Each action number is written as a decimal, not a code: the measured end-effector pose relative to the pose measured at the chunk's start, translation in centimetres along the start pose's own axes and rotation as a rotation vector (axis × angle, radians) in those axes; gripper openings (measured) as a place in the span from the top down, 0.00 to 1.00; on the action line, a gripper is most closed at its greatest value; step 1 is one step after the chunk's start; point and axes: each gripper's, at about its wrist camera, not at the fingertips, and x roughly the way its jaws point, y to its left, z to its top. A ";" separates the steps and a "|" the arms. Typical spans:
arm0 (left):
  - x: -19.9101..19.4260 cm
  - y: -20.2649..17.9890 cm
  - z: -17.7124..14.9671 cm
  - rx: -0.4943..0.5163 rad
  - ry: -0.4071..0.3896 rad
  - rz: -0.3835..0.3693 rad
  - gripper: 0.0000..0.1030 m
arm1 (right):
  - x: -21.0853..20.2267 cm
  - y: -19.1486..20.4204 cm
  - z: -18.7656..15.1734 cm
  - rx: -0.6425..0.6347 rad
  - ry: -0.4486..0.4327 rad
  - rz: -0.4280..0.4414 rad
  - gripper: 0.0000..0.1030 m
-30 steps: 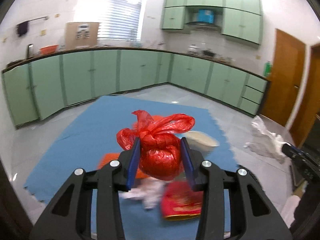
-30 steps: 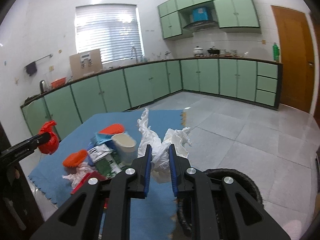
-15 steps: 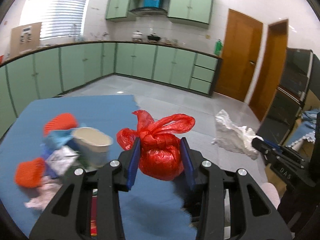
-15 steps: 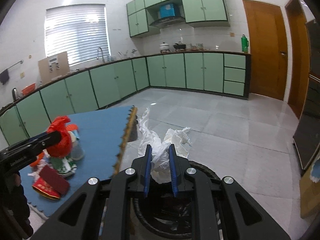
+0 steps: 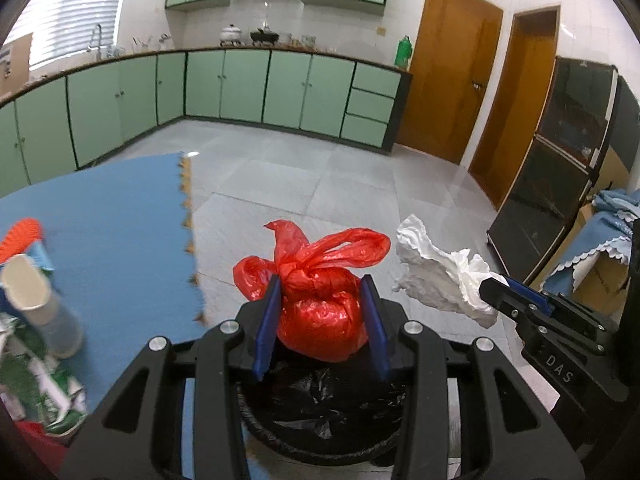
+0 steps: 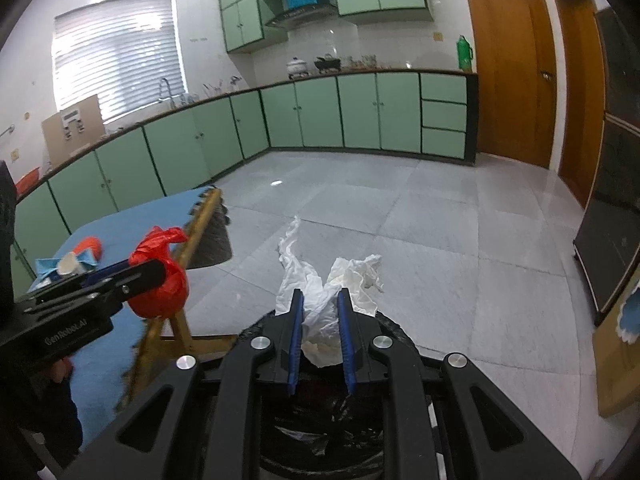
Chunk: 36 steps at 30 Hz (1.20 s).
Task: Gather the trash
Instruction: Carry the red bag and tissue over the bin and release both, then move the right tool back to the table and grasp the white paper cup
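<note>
Left gripper [image 5: 320, 312]: blue pads clamped on either side of a knotted red plastic bag [image 5: 320, 300]; the bag's tied ears stick up and out above the pads. The bag hangs in the air directly over the bin [image 5: 320, 408], not touching it.

Right gripper [image 6: 320, 332]: pads pinched tight on a crumpled white tissue [image 6: 332, 288], most of which fans out loose past the fingertips. It too is held in the air above the bin's mouth, just beside the red bag on that bag's right.

Bin: round, black rim, lined with a black plastic bag; it stands on the grey tiled floor [image 5: 340, 184] just beside the table's edge. What lies inside is too dark to make out.

Table [image 5: 100, 208]: covered with a blue foam mat with a toothed edge, on a wooden frame. Remaining litter sits at its near left part: a white paper cup [image 5: 36, 300] lying tilted, an orange ridged piece [image 5: 22, 234], light blue paper, green and white wrappers [image 5: 44, 392], and something red at the very corner, blurred.

Room: green cabinets [image 6: 320, 112] along two walls, pots on the counter, a green bottle [image 6: 464, 54] at the counter's end, two brown wooden doors [image 5: 448, 76], a dark glass-fronted cabinet [image 5: 552, 168] at the right, and a window with blinds [image 6: 116, 48].
</note>
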 end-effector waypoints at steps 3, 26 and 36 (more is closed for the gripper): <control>2.2 -0.4 0.2 0.012 0.031 -0.010 0.63 | 1.6 -1.1 0.0 0.013 0.025 -0.013 0.83; -3.0 2.3 1.8 -0.030 -0.024 0.088 0.23 | 0.3 -1.0 1.2 0.056 -0.024 -0.069 0.06; -14.1 8.3 0.1 -0.098 -0.139 0.311 0.22 | -2.2 7.6 2.2 -0.018 -0.101 0.090 0.06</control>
